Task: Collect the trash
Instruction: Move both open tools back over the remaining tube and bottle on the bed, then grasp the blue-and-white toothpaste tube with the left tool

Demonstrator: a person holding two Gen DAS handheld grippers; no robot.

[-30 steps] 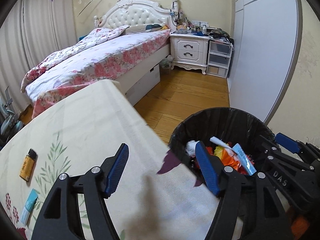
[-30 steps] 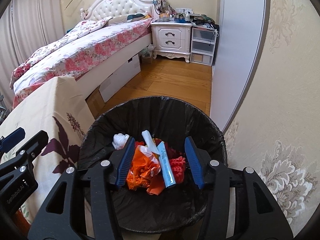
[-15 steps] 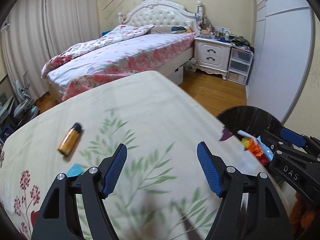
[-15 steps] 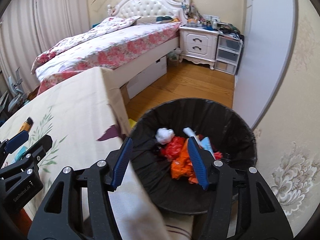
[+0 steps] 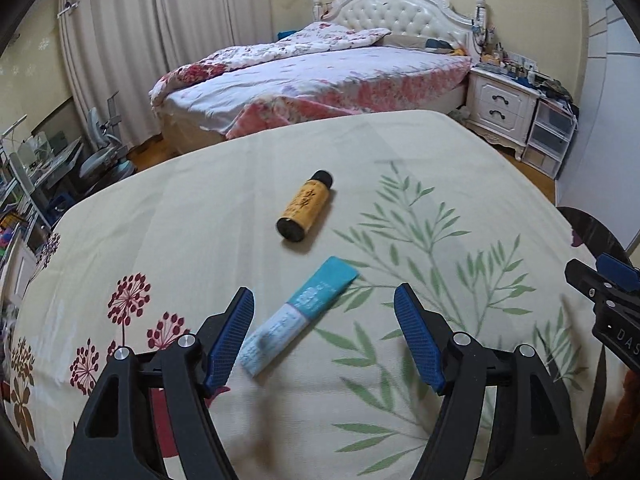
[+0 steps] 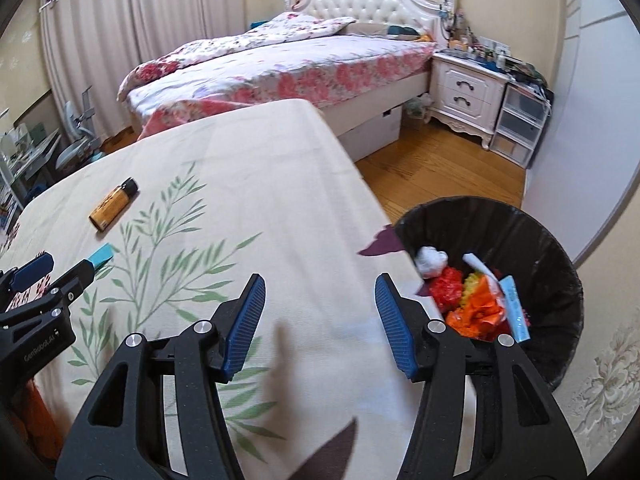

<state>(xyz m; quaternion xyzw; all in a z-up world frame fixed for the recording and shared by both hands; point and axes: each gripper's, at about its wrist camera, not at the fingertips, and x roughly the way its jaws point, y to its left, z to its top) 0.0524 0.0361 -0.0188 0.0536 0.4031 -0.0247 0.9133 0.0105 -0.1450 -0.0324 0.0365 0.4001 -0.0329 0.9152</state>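
Two close downward views, shared tablecloth (image 5: 248,184)

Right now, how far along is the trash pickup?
Done: several wrappers lie in the black bin. In hand: nothing; left gripper and right gripper are open and empty. Left: the teal packet and amber bottle on the tablecloth.

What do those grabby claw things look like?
The left gripper and right gripper look alike: black plastic frames with triangular cut-outs, silver bolts and two ribbed blue pads each. White lettering is printed on their sides. No cables show.
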